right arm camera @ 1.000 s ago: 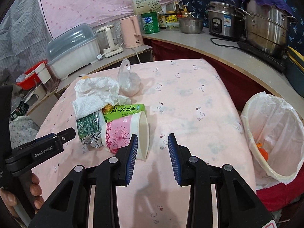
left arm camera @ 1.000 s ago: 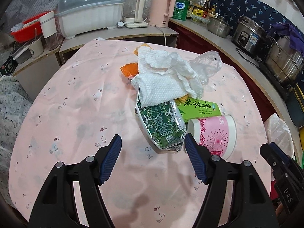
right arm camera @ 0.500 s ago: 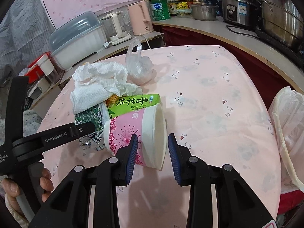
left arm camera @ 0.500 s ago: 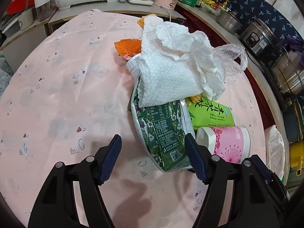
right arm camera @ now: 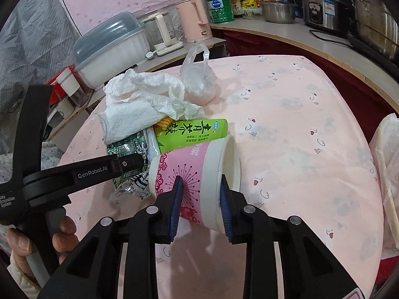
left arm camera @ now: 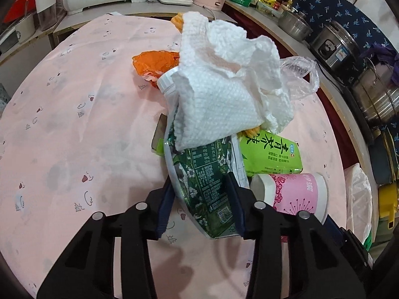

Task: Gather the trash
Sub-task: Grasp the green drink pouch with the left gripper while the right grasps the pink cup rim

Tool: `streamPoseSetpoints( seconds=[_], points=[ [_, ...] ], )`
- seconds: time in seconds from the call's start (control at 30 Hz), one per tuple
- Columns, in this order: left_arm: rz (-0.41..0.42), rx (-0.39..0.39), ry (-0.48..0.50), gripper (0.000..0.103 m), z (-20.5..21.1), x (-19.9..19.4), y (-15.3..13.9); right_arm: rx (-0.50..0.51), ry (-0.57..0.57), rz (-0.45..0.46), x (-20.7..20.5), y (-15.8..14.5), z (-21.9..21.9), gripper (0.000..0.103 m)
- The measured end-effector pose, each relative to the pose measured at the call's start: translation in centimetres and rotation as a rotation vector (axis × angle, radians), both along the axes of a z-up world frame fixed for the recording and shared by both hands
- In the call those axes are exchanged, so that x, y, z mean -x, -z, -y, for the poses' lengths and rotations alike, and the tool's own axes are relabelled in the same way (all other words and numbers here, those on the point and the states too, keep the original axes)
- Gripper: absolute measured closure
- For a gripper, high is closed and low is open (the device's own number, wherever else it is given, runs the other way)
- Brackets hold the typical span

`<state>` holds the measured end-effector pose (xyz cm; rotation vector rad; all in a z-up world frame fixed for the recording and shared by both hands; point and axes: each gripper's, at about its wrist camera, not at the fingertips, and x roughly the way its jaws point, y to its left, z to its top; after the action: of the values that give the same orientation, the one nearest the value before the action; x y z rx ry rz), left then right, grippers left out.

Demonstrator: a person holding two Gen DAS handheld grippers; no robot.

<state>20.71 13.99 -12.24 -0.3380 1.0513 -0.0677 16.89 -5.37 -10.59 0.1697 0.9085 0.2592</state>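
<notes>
A trash pile lies on the pink tablecloth (left arm camera: 62, 129). In the left wrist view my left gripper (left arm camera: 200, 203) is shut on a dark green snack wrapper (left arm camera: 204, 182), with a white paper towel (left arm camera: 224, 99) draped over its far end. Beside it lie a light green drink carton (left arm camera: 269, 152), a pink paper cup (left arm camera: 294, 194), an orange wrapper (left arm camera: 154, 62) and a clear plastic bag (left arm camera: 299, 77). In the right wrist view my right gripper (right arm camera: 200, 205) is shut on the rim end of the pink paper cup (right arm camera: 189, 172), which lies on its side.
A white-lined trash bin (right arm camera: 386, 164) stands off the table's right edge. Counters behind hold a pink kettle (right arm camera: 195, 20), a covered dish rack (right arm camera: 112, 47), steel pots (right arm camera: 326, 5) and a green canister (right arm camera: 220, 7). My left tool and the hand holding it (right arm camera: 62, 174) sit left of the cup.
Both grippers have moved forward into the pile. The left jaws have closed from wide open onto the green wrapper. The right jaws now grip the pink cup.
</notes>
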Motion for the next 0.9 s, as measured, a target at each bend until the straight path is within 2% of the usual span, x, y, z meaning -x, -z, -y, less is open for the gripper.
streamPoseSetpoints(
  seconds=[0.17, 0.33, 0.57, 0.77, 0.9],
  points=[
    [0.034, -0.001, 0.007, 0.079, 0.2, 0.9, -1.4, -0.021, -0.009, 0.021, 1.1, -1.0, 0.1, 0.089],
    [0.069, -0.012, 0.045, 0.086, 1.5, 2.4, -3.0, -0.027, -0.015, 0.052, 2.6, -2.2, 0.5, 0.097],
    [0.109, -0.061, 0.122, 0.086, 4.7, 4.8, -4.6, -0.018, 0.048, 0.097, 4.9, -3.8, 2.8, 0.099],
    [0.092, -0.107, 0.192, 0.086, 7.6, 6.0, -4.3, -0.021, 0.105, 0.105, 6.2, -4.3, 5.2, 0.099],
    [0.044, -0.129, 0.238, 0.083, 9.2, 6.2, -2.9, -0.025, 0.127, 0.098, 6.6, -4.0, 6.1, 0.099]
  ],
)
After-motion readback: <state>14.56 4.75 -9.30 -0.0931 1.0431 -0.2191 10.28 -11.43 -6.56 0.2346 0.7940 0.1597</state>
